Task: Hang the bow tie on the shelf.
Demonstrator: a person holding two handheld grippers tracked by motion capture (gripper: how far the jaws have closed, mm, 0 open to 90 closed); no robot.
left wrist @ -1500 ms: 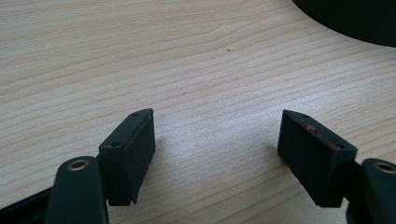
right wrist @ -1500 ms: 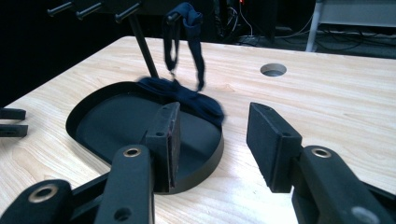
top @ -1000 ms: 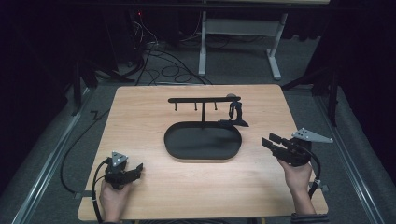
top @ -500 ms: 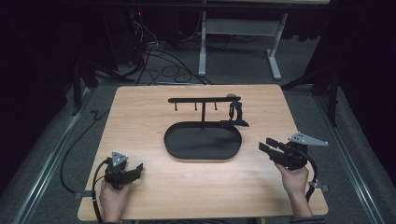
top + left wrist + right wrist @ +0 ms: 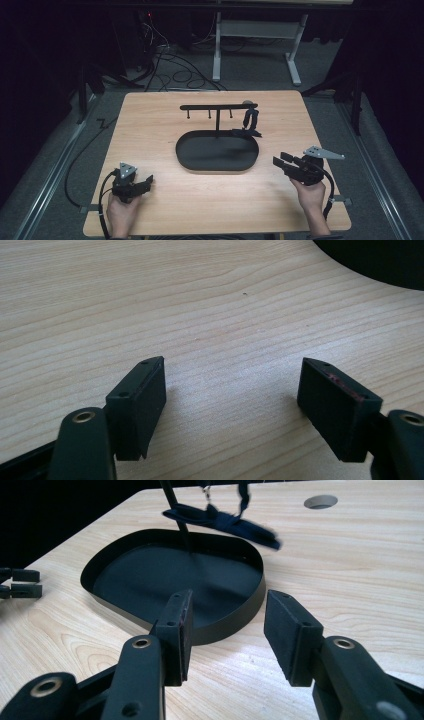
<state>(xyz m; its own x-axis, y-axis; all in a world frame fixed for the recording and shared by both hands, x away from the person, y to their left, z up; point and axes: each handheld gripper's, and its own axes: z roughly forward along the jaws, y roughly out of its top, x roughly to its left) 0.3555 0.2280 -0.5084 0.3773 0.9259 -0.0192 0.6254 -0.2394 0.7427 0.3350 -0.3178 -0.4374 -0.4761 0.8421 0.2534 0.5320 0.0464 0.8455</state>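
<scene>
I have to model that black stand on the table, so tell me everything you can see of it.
The black stand looks like thin dark metal. Its base is an oval tray with a low upright rim, resting flat on the wooden table. A slim post rises from the tray's far edge and carries a horizontal bar with small hooks beneath. A dark strap-like item hangs from the bar's right end, trailing onto the rim. Neither gripper touches it.

A white-legged table frame (image 5: 252, 47) and tangled cables (image 5: 175, 70) occupy the floor beyond the wooden table (image 5: 150, 125).

The claw (image 5: 227, 630) gapes empty just before the black tray (image 5: 240, 615).
</scene>
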